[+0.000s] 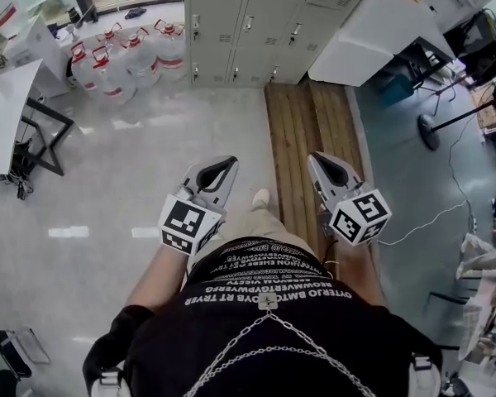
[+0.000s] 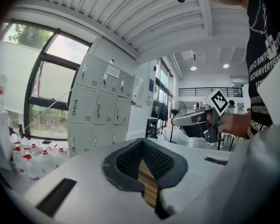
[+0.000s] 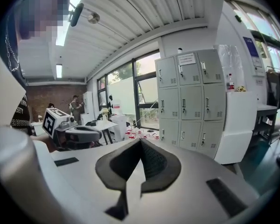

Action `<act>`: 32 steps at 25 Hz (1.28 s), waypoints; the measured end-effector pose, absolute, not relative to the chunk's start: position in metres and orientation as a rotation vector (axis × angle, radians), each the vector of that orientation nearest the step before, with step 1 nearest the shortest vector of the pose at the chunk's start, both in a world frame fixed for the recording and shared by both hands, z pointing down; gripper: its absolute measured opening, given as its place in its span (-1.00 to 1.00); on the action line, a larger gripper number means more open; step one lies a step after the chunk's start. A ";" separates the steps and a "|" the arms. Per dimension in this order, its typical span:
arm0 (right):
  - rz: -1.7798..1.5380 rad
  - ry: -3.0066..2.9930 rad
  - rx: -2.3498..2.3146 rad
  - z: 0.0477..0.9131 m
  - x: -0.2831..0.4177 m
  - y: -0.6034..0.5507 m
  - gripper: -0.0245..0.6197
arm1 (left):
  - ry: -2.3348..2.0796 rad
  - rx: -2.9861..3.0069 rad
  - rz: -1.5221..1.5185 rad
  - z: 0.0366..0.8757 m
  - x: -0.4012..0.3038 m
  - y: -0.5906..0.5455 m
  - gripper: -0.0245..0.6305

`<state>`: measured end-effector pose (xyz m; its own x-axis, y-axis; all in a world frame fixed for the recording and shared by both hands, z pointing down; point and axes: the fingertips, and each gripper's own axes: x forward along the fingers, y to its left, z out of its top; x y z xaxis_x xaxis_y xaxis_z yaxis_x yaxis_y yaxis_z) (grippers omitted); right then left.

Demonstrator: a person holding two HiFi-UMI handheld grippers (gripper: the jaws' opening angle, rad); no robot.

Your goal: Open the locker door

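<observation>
The grey lockers point(image 1: 256, 23) stand against the far wall, all their doors closed, well ahead of both grippers. They also show in the left gripper view point(image 2: 100, 108) and the right gripper view point(image 3: 189, 101). My left gripper point(image 1: 228, 162) is held out in front of the person's waist, its jaws shut with nothing between them point(image 2: 142, 140). My right gripper point(image 1: 318, 157) is level with it on the right, also shut and empty point(image 3: 141, 140). Each gripper shows in the other's view: the right one point(image 2: 196, 119) and the left one point(image 3: 79, 133).
Several large water bottles point(image 1: 124, 60) sit on the floor left of the lockers. A white cabinet point(image 1: 380, 31) adjoins the lockers on the right. A wooden floor strip point(image 1: 310, 139) runs toward them. A table point(image 1: 8, 114) stands at the left, a stand with cables point(image 1: 434, 126) at the right.
</observation>
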<state>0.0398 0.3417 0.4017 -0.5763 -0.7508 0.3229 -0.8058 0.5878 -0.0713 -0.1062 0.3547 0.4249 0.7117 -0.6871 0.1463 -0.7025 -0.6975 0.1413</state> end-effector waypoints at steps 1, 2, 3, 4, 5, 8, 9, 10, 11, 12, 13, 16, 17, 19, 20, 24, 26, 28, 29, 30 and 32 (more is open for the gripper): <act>0.306 -2.576 1.269 0.402 0.036 0.335 -0.94 | -1.141 2.720 0.119 0.427 -0.109 0.351 -0.91; 0.305 -2.591 1.257 0.403 0.033 0.327 -0.94 | -1.162 2.717 0.118 0.429 -0.112 0.346 -0.91; 0.303 -2.605 1.249 0.404 0.032 0.319 -0.94 | -1.180 2.720 0.120 0.430 -0.115 0.340 -0.91; 0.300 -2.612 1.246 0.407 0.034 0.309 -0.94 | -1.198 2.726 0.128 0.430 -0.116 0.333 -0.91; 0.297 -2.610 1.249 0.409 0.039 0.298 -0.94 | -1.217 2.730 0.143 0.429 -0.117 0.324 -0.91; 0.282 -2.589 1.256 0.415 0.056 0.270 -0.94 | -1.301 2.707 0.189 0.426 -0.122 0.297 -0.91; 0.268 -2.597 1.248 0.414 0.059 0.259 -0.94 | -1.333 2.690 0.207 0.426 -0.124 0.285 -0.91; 0.253 -2.609 1.238 0.413 0.063 0.246 -0.94 | -1.363 2.673 0.226 0.425 -0.126 0.272 -0.91; 0.242 -2.617 1.231 0.412 0.069 0.231 -0.94 | -1.390 2.660 0.240 0.423 -0.126 0.258 -0.91; 0.235 -2.623 1.229 0.412 0.076 0.216 -0.94 | -1.413 2.655 0.246 0.420 -0.124 0.243 -0.91; 0.231 -2.627 1.232 0.411 0.084 0.200 -0.94 | -1.435 2.657 0.244 0.415 -0.121 0.230 -0.91; 0.241 -2.622 1.259 0.412 0.113 0.160 -0.94 | -1.497 2.660 0.223 0.404 -0.110 0.191 -0.91; 0.246 -2.621 1.264 0.413 0.122 0.150 -0.94 | -1.510 2.658 0.216 0.402 -0.105 0.179 -0.91; 0.252 -2.619 1.263 0.414 0.139 0.132 -0.94 | -1.518 2.662 0.202 0.398 -0.093 0.158 -0.91; 0.256 -2.616 1.259 0.416 0.145 0.122 -0.94 | -1.521 2.668 0.197 0.395 -0.086 0.147 -0.91; 0.288 -2.625 1.232 0.423 0.156 0.092 -0.94 | -1.538 2.667 0.194 0.392 -0.067 0.121 -0.91; 0.283 -2.641 1.216 0.420 0.160 0.079 -0.94 | -1.537 2.646 0.194 0.397 -0.056 0.113 -0.91; 0.274 -2.653 1.210 0.415 0.168 0.066 -0.94 | -1.517 2.643 0.204 0.400 -0.039 0.106 -0.91; 0.267 -2.659 1.214 0.413 0.174 0.060 -0.94 | -1.507 2.650 0.207 0.399 -0.029 0.101 -0.91; 0.257 -2.665 1.224 0.410 0.181 0.054 -0.94 | -1.499 2.661 0.207 0.397 -0.020 0.097 -0.91; 0.241 -2.678 1.256 0.405 0.198 0.042 -0.94 | -1.498 2.684 0.205 0.390 -0.005 0.087 -0.91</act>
